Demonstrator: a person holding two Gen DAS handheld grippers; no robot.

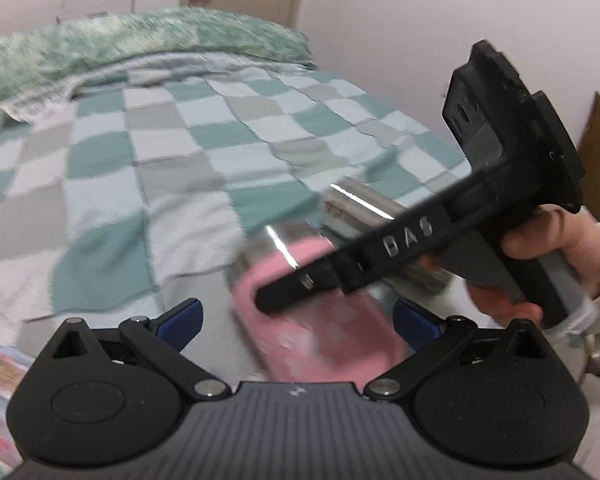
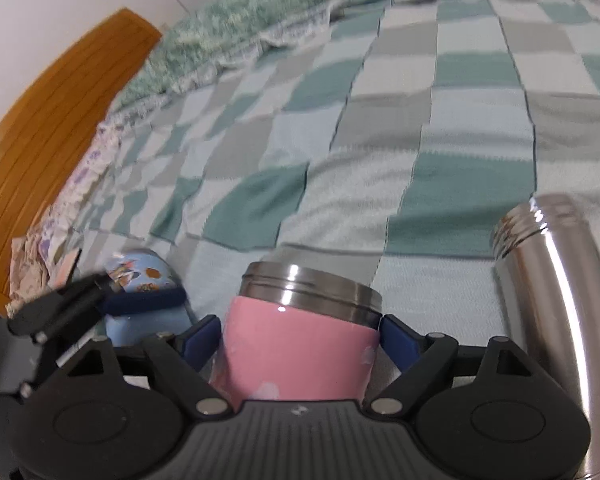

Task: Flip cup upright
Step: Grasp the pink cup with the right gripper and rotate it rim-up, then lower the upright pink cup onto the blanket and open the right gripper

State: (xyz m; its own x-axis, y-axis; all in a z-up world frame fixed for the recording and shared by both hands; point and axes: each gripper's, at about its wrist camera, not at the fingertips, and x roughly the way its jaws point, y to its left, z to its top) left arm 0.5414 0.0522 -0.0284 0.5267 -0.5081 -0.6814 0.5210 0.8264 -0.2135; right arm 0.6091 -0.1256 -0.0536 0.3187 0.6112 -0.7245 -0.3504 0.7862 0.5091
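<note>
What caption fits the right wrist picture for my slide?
Right hand-held gripper clamps a pink cup over a checkered blanket, a steel bottle beside it.

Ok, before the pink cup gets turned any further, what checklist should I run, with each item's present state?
1. Right gripper shut on pink cup: ok.
2. Cup's steel mouth end visible beyond the pads: ok.
3. Left gripper open, apart from cup: ok.
4. Steel bottle close beside the cup: not ok, may be bumped.
5. Blue printed cup out of the way: cannot tell.
6. Checked blanket gives a firm landing: cannot tell.
</note>
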